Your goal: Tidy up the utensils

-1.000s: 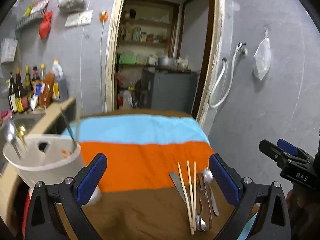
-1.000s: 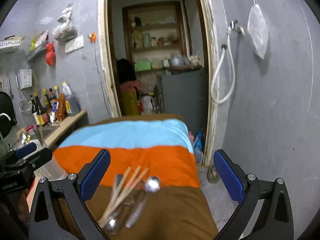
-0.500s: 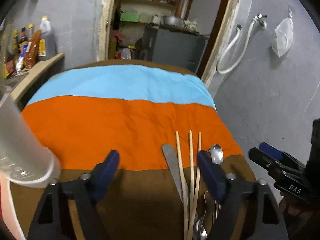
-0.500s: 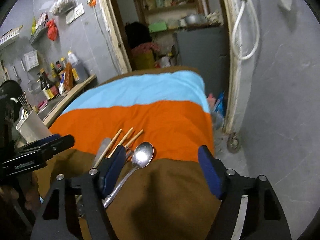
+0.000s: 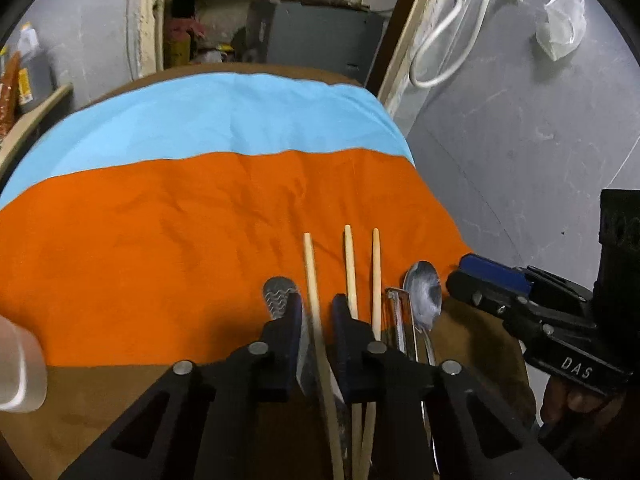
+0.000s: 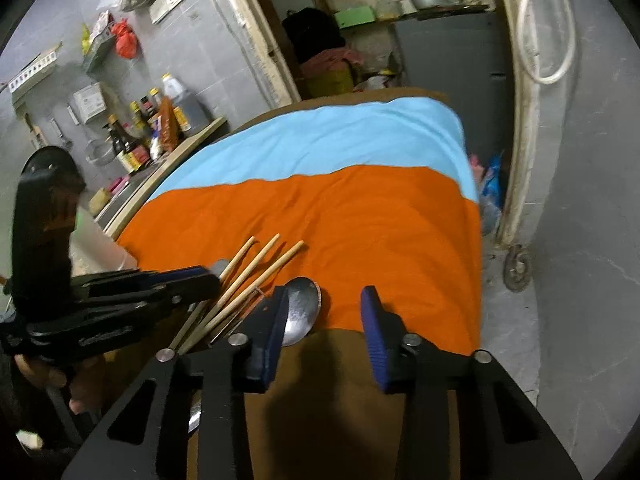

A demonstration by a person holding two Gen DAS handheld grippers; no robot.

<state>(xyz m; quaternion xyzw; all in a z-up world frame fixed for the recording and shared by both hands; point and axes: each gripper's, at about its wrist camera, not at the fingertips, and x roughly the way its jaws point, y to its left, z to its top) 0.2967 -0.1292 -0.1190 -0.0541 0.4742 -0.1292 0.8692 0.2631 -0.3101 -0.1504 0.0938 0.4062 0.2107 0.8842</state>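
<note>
Three wooden chopsticks lie side by side on the striped cloth [image 5: 160, 264], with a metal spoon [image 5: 423, 292], a knife handle [image 5: 280, 294] and other cutlery beside them. My left gripper [image 5: 316, 312] is low over the cloth, its jaws narrowed around the leftmost chopstick [image 5: 311, 276]; a small gap still shows on each side. My right gripper [image 6: 324, 312] is open, its left finger [image 6: 276, 320] beside the spoon bowl [image 6: 302, 312]. The chopsticks [image 6: 256, 272] show left of it.
A white plastic utensil holder [image 5: 20, 368] stands at the table's left edge. Sauce bottles [image 6: 152, 132] line a counter at the left. A grey wall and hose [image 5: 448, 48] are at the right, a doorway with shelves behind.
Both grippers have dropped towards the cutlery. The left jaws have narrowed from wide open to close around the leftmost chopstick. The right jaws have narrowed somewhat beside the spoon.
</note>
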